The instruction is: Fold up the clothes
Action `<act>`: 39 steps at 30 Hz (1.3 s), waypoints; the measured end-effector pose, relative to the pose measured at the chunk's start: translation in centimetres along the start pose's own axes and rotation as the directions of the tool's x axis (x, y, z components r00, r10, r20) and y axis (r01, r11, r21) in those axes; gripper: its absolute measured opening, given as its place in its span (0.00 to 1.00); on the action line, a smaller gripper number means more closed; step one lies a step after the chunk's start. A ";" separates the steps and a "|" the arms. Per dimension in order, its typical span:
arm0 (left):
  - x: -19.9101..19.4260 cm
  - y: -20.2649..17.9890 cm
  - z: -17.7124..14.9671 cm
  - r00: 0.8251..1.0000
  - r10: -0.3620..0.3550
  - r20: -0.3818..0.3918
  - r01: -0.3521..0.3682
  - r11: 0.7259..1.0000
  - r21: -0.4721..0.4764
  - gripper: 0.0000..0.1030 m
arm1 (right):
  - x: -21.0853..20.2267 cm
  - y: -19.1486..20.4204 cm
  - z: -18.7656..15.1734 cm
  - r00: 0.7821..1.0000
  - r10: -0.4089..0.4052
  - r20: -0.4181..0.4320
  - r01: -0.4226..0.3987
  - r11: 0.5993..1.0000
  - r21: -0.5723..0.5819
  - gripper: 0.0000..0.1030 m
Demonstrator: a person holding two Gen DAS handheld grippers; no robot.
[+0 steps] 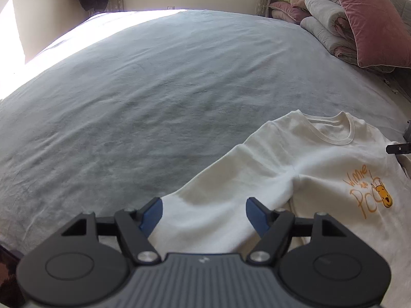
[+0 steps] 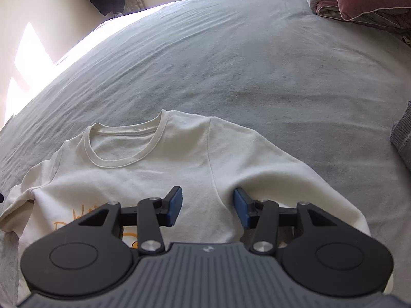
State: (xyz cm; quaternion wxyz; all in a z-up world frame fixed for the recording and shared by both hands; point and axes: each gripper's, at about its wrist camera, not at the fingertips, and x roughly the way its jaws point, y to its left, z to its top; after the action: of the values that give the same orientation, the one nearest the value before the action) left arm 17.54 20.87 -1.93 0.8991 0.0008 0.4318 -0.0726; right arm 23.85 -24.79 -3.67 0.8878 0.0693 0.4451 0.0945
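The shirt (image 2: 143, 169) is lying flat, front up, on the bed (image 2: 257, 64), collar away. Each open, empty claw is hovering over its own sleeve: left claw (image 1: 204, 211), right claw (image 2: 208, 205) at the armpit.

We hold the left gripper (image 1: 204, 211) low over the near edge of the bed, its 2 blue-padded fingers (image 1: 153, 214) spread wide apart with nothing between them but the cloth beneath. Under them lies a sleeve (image 1: 231, 192) of the cream sweatshirt (image 1: 321, 169), spread flat on the grey bedspread (image 1: 154, 89), collar toward the far side. An orange print (image 1: 370, 192) sits at the right. Far right, a pink pillow (image 1: 370, 18) leans on folded quilts (image 1: 323, 23). A dark part of the other gripper (image 1: 399, 148) shows at the right edge.
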 end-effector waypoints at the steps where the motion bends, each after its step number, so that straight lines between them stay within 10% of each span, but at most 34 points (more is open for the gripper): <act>1: 1.0 -0.5 0.7 1.000 -0.006 0.008 0.006 1.000 -0.001 0.70 | 0.5 0.1 0.4 1.000 -0.012 -0.003 0.012 1.000 -0.011 0.47; 15: 11.2 -4.9 5.7 0.998 -0.045 0.032 0.046 0.999 -0.015 0.46 | 5.9 0.0 4.3 0.999 -0.032 0.038 0.037 0.991 -0.131 0.47; 18: 11.3 -5.3 5.5 0.994 -0.107 0.017 0.107 0.994 -0.032 0.23 | 6.7 0.7 3.7 0.996 -0.049 0.069 0.061 0.982 -0.179 0.47; 20: 11.2 -5.8 5.3 0.992 -0.125 0.014 0.126 0.991 -0.038 0.06 | 6.5 1.5 3.2 0.995 -0.052 0.086 0.070 0.970 -0.231 0.23; 30: 10.0 -7.5 6.5 0.982 0.035 0.186 -0.030 0.999 -0.032 0.03 | 4.0 4.3 2.9 0.957 -0.144 0.253 0.216 0.933 -0.289 0.08; 39: 13.1 -8.0 5.9 0.980 0.096 0.173 -0.093 0.995 -0.027 0.04 | 7.7 3.7 3.4 0.959 -0.224 0.172 0.263 0.931 -0.255 0.09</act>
State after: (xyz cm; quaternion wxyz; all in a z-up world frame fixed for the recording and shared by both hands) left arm 29.10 10.88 -7.89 0.9358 0.0067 0.3516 -0.0257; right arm 30.74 -19.52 -6.87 0.9226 -0.1040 0.3695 0.0391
